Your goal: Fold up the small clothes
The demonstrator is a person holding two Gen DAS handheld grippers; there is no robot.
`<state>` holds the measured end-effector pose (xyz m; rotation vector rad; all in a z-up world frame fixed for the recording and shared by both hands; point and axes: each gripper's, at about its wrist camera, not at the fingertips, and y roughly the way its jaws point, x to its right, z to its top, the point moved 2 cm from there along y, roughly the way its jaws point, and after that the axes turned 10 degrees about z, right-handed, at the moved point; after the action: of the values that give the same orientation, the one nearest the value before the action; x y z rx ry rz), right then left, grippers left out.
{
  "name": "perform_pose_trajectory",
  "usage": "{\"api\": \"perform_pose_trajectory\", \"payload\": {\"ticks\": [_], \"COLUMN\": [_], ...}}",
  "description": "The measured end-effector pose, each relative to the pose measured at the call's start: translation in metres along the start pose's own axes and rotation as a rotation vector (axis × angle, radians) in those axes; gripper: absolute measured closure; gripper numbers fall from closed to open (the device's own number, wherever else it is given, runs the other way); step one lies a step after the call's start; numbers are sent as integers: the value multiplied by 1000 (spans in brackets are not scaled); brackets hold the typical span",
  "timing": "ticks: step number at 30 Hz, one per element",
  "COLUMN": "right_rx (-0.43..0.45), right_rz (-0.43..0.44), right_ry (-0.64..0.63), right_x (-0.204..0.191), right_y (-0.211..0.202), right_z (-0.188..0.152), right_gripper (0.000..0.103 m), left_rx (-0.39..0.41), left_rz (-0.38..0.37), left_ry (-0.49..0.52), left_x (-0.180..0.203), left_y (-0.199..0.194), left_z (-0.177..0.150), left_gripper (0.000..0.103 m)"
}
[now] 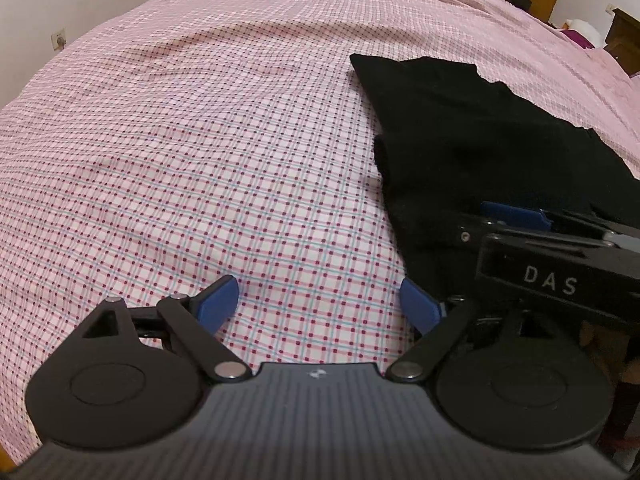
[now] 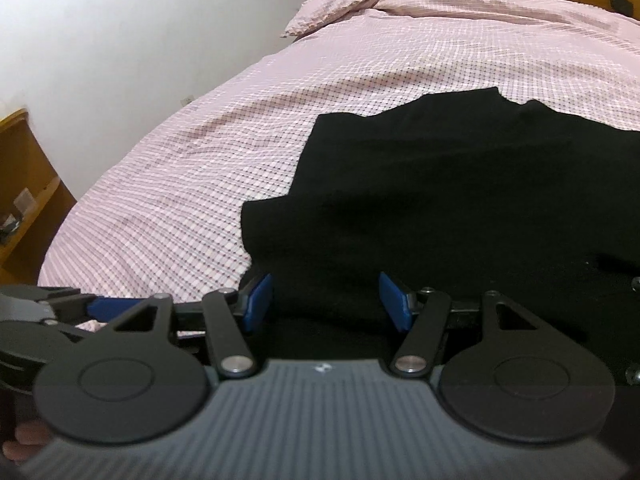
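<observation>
Two claws, left claw [image 1: 320, 304] and right claw [image 2: 326, 300], over one black garment [image 2: 440, 200].

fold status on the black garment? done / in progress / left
Done: the black garment lies on the checked bedsheet, seemingly with one layer already turned over at its near left edge.
In hand: nothing gripped. The left gripper is open over bare sheet beside the cloth; the right gripper is open above the near part of the garment, pads not pinching.
Left: grasp an edge, finish the remaining folds.
</observation>
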<state>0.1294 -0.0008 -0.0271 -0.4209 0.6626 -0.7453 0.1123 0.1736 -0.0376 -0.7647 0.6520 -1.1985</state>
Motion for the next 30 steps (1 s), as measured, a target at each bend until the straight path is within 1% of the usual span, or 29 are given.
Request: {"api": "perform_pose_trajectory", "payload": {"ticks": [5, 6, 7, 8, 10, 12, 13, 15, 19, 21, 23, 24, 26, 27, 28, 29, 30], "right_rx": [5, 9, 15, 22, 41, 65, 91, 146, 244, 267, 229, 198, 144, 124, 111, 102, 98], "right_rz": [2, 0, -9, -15, -7, 11, 23, 31, 20, 46, 85, 87, 64, 47, 36, 32, 33], "right_ry": [-37, -43, -51, -53, -30, 24, 54, 67, 65, 64, 52, 40, -10, -39, -62, -87, -107], "right_x": [-3, -3, -3, -3, 2, 12, 16, 19, 22, 25, 27, 25, 14, 9, 4, 0, -5], "right_y": [8, 8, 8, 8, 5, 0, -7, -19, -51, -65, -67, -65, -59, -55, -51, -48, -46], "right_z": [-1, -1, -2, -2, -1, 1, 2, 4, 12, 18, 23, 24, 20, 17, 13, 8, 3], "right_gripper": [42, 49, 58, 63, 87, 95, 98, 100, 100, 100, 97, 97, 96, 93, 84, 73, 47], "left_rx": [4, 4, 4, 3, 1, 1, 2, 4, 6, 9, 11, 12, 17, 20, 23, 28, 37], "left_rz": [7, 7, 6, 6, 7, 10, 12, 16, 17, 13, 17, 19, 28, 38, 51, 70, 92], "left_ry": [11, 11, 9, 6, -2, -4, -5, -8, -28, -34, -44, -50, -63, -71, -77, -83, -87], "left_x": [2, 2, 2, 2, 2, 2, 3, 3, 4, 4, 2, 1, -4, -8, -12, -16, -20], "left_y": [0, 0, 0, 0, 0, -1, -2, -3, -7, -8, -10, -11, -14, -15, -17, -19, -21], "left_z": [-1, -1, -1, 0, 0, 1, 1, 1, 3, 3, 3, 3, 2, 2, 2, 1, 1], "left_gripper": [11, 11, 11, 11, 11, 11, 11, 11, 11, 11, 11, 11, 11, 11, 11, 11, 11]}}
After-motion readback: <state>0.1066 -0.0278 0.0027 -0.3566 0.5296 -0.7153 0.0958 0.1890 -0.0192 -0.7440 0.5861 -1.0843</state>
